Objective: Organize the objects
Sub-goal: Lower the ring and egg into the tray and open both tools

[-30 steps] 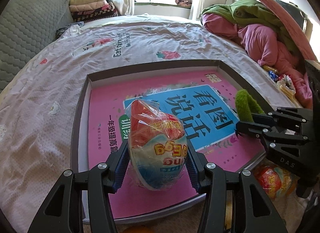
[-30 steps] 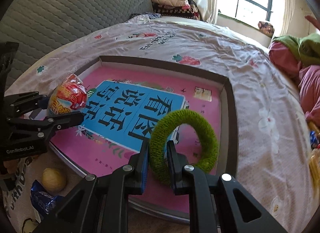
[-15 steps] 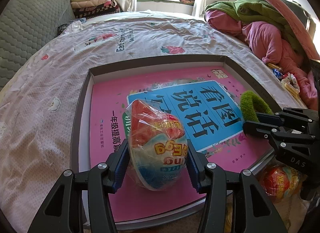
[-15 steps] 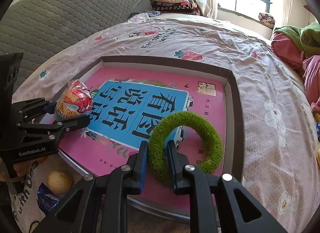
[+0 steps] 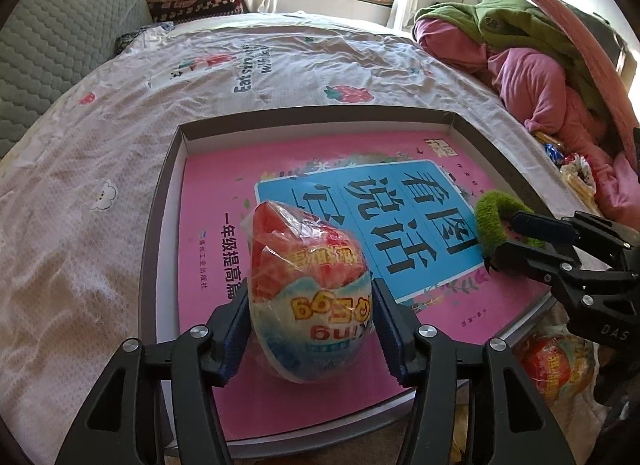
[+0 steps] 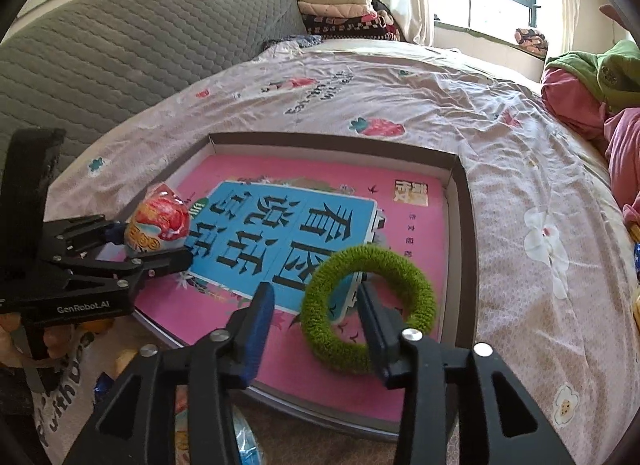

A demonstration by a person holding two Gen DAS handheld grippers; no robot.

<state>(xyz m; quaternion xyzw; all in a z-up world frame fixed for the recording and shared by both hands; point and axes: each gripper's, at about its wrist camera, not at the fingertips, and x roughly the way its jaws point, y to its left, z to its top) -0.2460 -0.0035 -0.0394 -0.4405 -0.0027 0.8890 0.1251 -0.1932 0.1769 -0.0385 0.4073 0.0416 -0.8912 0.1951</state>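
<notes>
My left gripper (image 5: 308,325) is shut on a red and white egg-shaped snack pack (image 5: 308,289), held over the near left part of a shallow grey box (image 5: 160,201) lined with a pink book. The pack also shows in the right wrist view (image 6: 160,221). My right gripper (image 6: 316,325) is open. A fuzzy green ring (image 6: 368,317) lies on the pink book (image 6: 416,233) in the box's near right corner, its near side between my spread fingers. The ring shows in the left wrist view (image 5: 492,221).
The box lies on a bed with a pale printed sheet (image 5: 100,153). A grey quilted headboard (image 6: 120,57) is at the left. Pink and green clothes (image 5: 532,61) are piled at the right. More wrapped snacks (image 5: 552,365) lie by the box's near edge.
My right gripper has opened and let go of the green ring, which now lies in the box. My left gripper still holds the egg pack and has hardly moved.
</notes>
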